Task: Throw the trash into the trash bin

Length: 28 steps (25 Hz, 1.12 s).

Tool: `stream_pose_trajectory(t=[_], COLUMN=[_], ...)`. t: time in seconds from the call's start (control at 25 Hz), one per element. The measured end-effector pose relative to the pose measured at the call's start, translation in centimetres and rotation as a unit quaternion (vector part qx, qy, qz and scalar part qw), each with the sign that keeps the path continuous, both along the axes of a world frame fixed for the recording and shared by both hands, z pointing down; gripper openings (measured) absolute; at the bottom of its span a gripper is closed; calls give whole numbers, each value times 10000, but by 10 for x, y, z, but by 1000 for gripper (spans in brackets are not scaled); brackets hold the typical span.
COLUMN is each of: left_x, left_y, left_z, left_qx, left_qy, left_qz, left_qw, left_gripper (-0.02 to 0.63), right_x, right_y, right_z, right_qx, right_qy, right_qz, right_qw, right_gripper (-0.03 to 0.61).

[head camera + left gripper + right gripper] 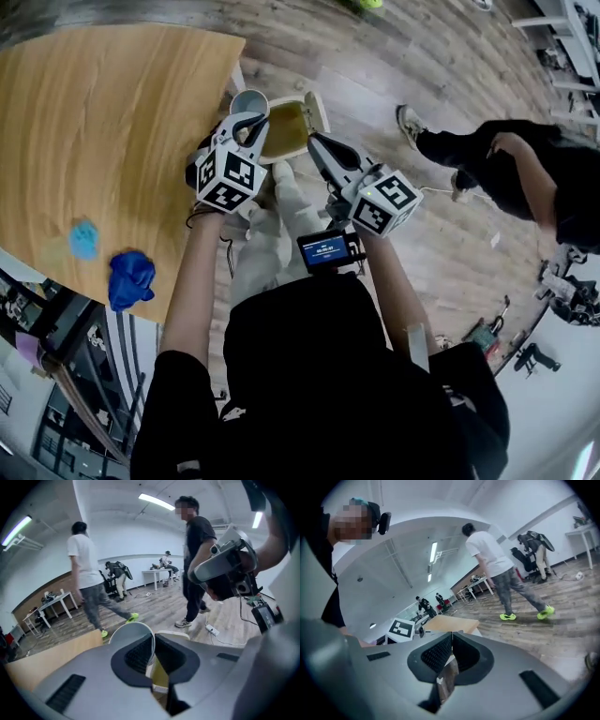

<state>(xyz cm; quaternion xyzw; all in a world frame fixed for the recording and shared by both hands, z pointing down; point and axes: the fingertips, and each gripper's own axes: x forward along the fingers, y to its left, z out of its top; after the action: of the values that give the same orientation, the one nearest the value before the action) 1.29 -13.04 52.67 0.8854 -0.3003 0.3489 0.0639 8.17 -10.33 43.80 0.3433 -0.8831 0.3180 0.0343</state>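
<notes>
Beside the table corner, a white paper cup [248,101] is held off the floor, just at the left edge of the trash bin [320,111].

Left gripper [246,127]: jaws closed on the cup's wall, one inside the rim and one outside, as the left gripper view confirms. Pinching the thin wall is judged a secure way to carry an empty cup.

Right gripper [317,142]: jaws closed on a thin brown scrap [449,679], which hangs down behind the pads in the right gripper view. Its material cannot be determined. This gripper sits at the bin's right edge.

Bin: open-topped, yellowish inside, standing on the wood floor close against the table [94,141], within reach of both hands. Neither item is inside it yet.

Assessment: both pieces of trash are held at the opening and only the release is left. The cup appears not fully over the opening, so dropping it now risks a strike on the rim.

On the table, a blue cloth [131,278] and a small pale blue item [84,239] lie well apart from the bin, untouched.
</notes>
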Motion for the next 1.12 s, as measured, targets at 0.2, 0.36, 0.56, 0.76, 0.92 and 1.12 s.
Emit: stream_pose_trajectory(t=[0.2,0.36,0.56,0.76,0.92,1.12], left_x=[51,54,57,50,50,53], left_y=[15,43,40,54,56,36], left_z=[76,157,254,329,339,323], left_qx=[-465,-1027,-1415,-1803,-1693,-1452], left_qy=[43,-45,-200,-272,103,680], left_qz=[435,482,460,478,261,-67], left_qw=[9980,9935,9887,9821,9852,9870], left_gripper=[29,29,29,30,36,114], right_x=[48,67,94,100,89,80], right_y=[-4,17,24,47,64,63], right_z=[56,105,170,227,247,247], right_qx=[-270,-586,-807,-1131,-1278,-1237], right_qy=[158,356,480,502,658,570], right_qz=[537,651,856,959,715,587], right_qw=[9981,9955,9919,9877,9870,9889], right_gripper=[-2,-2,-2,-2,-2,-2])
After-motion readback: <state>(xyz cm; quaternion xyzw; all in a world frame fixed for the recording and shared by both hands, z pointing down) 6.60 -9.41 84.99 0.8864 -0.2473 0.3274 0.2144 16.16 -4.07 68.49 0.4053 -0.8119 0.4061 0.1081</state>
